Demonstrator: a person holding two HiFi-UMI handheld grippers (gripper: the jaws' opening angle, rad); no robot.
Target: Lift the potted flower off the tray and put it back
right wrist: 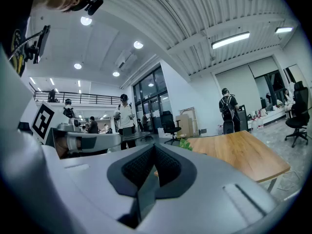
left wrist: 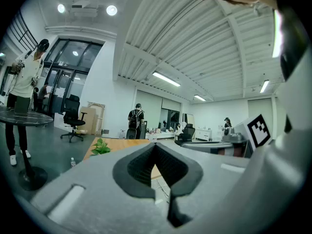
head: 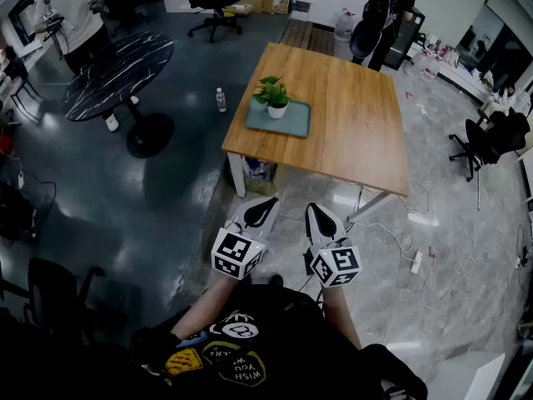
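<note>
A small potted flower (head: 274,98) with green leaves in a white pot stands on a teal tray (head: 296,123) near the left edge of a square wooden table (head: 358,115). Both grippers are held close to my body, well short of the table and pointing toward it. My left gripper (head: 268,202) has its jaws closed together with nothing between them, and so does my right gripper (head: 315,211). In the left gripper view the flower (left wrist: 100,147) shows far off, left of the jaw tips (left wrist: 155,145). In the right gripper view the leaves (right wrist: 185,144) peek just right of the closed tips (right wrist: 155,146).
A round black marble-top table (head: 117,73) stands at the left, with a water bottle (head: 221,100) on the floor beside the wooden table. Cables and a power strip (head: 416,262) lie on the floor at the right. People stand at the far left (head: 75,11) and behind the table (head: 385,11). Office chairs (head: 487,140) ring the room.
</note>
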